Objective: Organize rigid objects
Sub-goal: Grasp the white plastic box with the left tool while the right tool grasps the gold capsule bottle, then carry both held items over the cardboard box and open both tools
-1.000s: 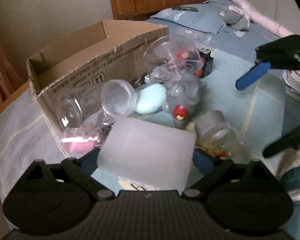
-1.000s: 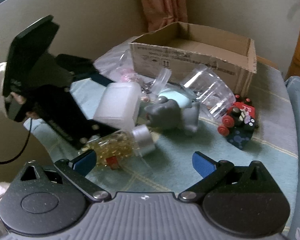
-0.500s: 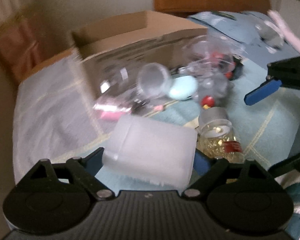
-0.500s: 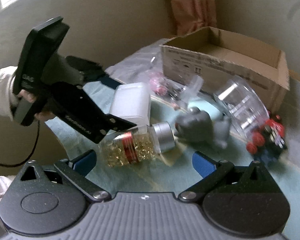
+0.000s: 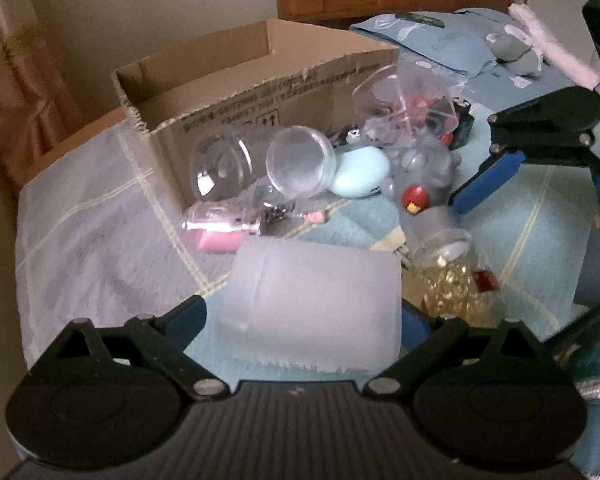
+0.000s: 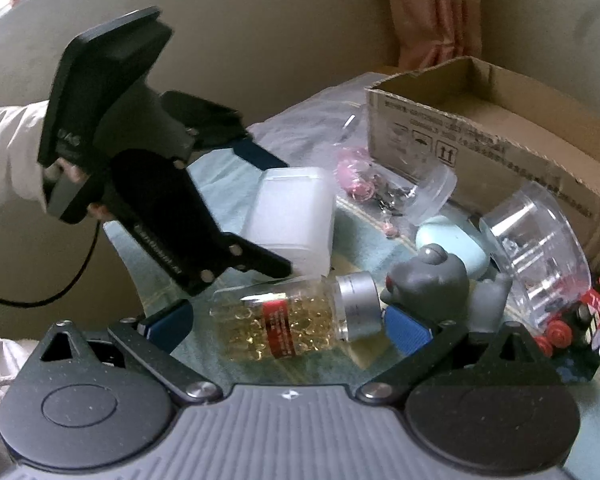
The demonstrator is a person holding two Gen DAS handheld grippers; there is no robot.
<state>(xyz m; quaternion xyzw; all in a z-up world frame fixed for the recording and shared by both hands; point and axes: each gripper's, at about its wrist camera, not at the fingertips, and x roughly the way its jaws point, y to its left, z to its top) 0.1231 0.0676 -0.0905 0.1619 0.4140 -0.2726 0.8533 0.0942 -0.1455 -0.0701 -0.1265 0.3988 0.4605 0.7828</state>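
Observation:
My left gripper (image 5: 304,312) has a frosted white plastic box (image 5: 312,300) between its blue pads. The jaws are opening, and a thin gap shows at the left pad. In the right wrist view the same gripper (image 6: 268,208) brackets that box (image 6: 292,216) on the bedspread. My right gripper (image 6: 288,320) is open around a clear bottle of golden capsules (image 6: 284,320) that lies on its side, silver cap to the right, with room at both pads. The bottle (image 5: 448,276) also shows beside the box, under the right gripper (image 5: 532,248).
An open cardboard box (image 5: 260,92) stands behind the pile. Around it lie clear jars (image 5: 300,164), a light blue oval case (image 5: 360,176), a grey toy figure (image 6: 432,276), a pink item (image 5: 216,232) and a black toy with red wheels (image 6: 572,332). Pillows (image 5: 440,40) lie beyond.
The right gripper has come forward and the capsule bottle now lies between its fingers. The left gripper has rolled a little, still around the frosted box.

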